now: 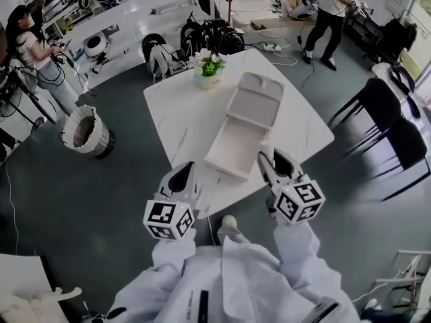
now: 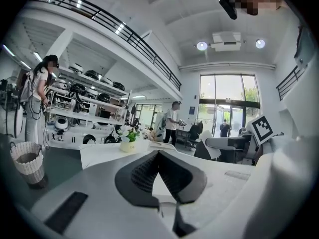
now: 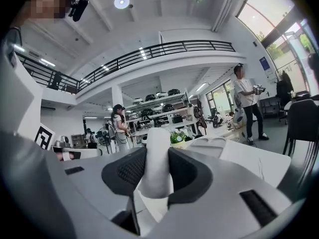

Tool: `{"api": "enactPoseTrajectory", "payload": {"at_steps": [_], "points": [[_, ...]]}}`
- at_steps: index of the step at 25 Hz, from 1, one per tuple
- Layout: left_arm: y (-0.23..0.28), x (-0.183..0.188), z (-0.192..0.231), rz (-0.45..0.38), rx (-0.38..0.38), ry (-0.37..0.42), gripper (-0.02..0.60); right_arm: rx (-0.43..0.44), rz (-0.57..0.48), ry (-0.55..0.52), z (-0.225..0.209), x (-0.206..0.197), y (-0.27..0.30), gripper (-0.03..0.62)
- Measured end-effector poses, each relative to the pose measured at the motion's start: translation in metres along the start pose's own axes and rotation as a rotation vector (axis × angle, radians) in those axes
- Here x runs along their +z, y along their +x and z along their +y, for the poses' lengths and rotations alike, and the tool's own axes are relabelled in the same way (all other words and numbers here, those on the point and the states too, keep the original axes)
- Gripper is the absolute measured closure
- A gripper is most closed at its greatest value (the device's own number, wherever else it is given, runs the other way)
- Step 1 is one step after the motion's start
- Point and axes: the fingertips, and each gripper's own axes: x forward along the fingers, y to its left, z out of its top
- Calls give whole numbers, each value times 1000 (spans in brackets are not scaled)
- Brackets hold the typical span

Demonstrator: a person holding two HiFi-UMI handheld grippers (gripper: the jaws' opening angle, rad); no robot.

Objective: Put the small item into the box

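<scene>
Carrying step, I judge - the right hand-held gripper [image 1: 271,159] grasps the small white item [image 3: 155,158] just short of the open box [image 1: 241,130] on the table [image 1: 303,136], the left hand-held gripper [image 2: 158,153] clenched on nothing - next, reach over the box and release.

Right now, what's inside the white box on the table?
Nothing shows inside the box; it lies open and looks bare white. The right gripper covers its near corner, so that bit is hidden. The small white piece is in that gripper, not the box.
</scene>
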Motion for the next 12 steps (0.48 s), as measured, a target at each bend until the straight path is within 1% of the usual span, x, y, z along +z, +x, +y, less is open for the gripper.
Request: {"api": "enactPoseTrajectory", "payload": {"at_steps": [7,12], "points": [[36,-15,14,49,31,-29,589,42,72,-6,-25,-9,44,471],[56,-33,24,86,54,-55,589,92,145,-49,-32,-24,75,471]]}}
